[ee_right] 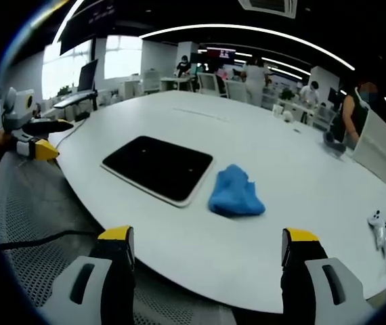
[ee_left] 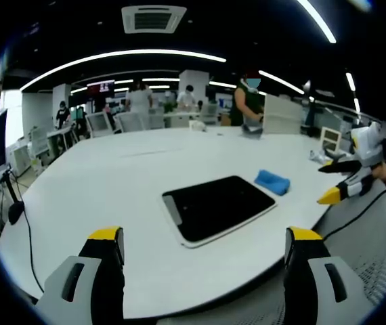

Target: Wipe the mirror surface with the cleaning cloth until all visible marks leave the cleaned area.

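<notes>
i see the mirror as a dark rounded slab with a pale rim, flat on the white table, the crumpled blue cloth just beside it. my left gripper and right gripper hover short of the table edge, jaws spread wide, gripping nothing

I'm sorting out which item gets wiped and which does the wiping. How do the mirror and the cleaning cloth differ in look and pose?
The mirror is a dark, flat, rounded rectangle with a pale rim; the cleaning cloth is bright blue and bunched into a lumpy heap. The mirror looks rigid and much larger; the cloth looks soft and smaller. Both rest on the white table, side by side, and neither hand-held gripper holds them.
</notes>
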The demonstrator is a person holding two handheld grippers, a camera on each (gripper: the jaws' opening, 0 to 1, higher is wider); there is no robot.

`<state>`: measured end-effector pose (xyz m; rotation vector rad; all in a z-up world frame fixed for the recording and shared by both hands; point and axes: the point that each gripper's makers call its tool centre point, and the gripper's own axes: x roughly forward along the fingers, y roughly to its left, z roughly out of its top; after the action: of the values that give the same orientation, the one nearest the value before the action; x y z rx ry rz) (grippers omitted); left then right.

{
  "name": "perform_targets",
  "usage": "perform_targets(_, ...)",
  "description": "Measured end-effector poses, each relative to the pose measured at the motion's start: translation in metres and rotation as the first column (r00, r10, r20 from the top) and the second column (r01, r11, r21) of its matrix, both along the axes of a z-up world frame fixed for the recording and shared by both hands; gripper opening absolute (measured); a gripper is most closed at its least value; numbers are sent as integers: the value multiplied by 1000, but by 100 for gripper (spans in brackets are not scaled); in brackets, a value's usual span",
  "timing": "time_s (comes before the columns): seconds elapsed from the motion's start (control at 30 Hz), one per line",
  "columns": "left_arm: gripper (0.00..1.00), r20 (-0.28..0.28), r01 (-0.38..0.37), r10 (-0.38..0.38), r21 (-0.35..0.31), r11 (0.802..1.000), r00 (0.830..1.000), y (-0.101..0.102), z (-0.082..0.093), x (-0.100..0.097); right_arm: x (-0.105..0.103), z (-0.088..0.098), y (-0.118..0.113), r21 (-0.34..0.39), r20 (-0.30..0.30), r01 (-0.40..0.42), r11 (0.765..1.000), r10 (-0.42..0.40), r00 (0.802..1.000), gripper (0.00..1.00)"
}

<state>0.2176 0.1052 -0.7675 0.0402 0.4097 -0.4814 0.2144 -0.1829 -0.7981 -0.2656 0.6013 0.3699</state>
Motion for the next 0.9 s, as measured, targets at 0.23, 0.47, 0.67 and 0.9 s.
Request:
perform_targets(0.23, 94, -4, 9, -9, -6, 1000, 1000, -2, 0, 0, 0, 0, 0, 0, 0, -1, 1000, 1, 1000, 89)
perform_targets(0.47, 99, -7, -1, 1, 5, 1000, 1000, 0, -1, 1, -1, 0, 1, 8, -2, -6, 1000, 6, 1000, 87)
perform_targets(0.67, 99, -9, -4, 4, 5, 1000, 1000, 1, -2, 1, -2, -2, 1, 17, -18, -1, 1000, 2, 1000, 85)
perform_targets(0.9, 99, -4, -5, 5, 4, 1000, 1000, 1, -1, 1, -1, -1, 2, 23, -16, 1, 1000, 0, 1000, 84)
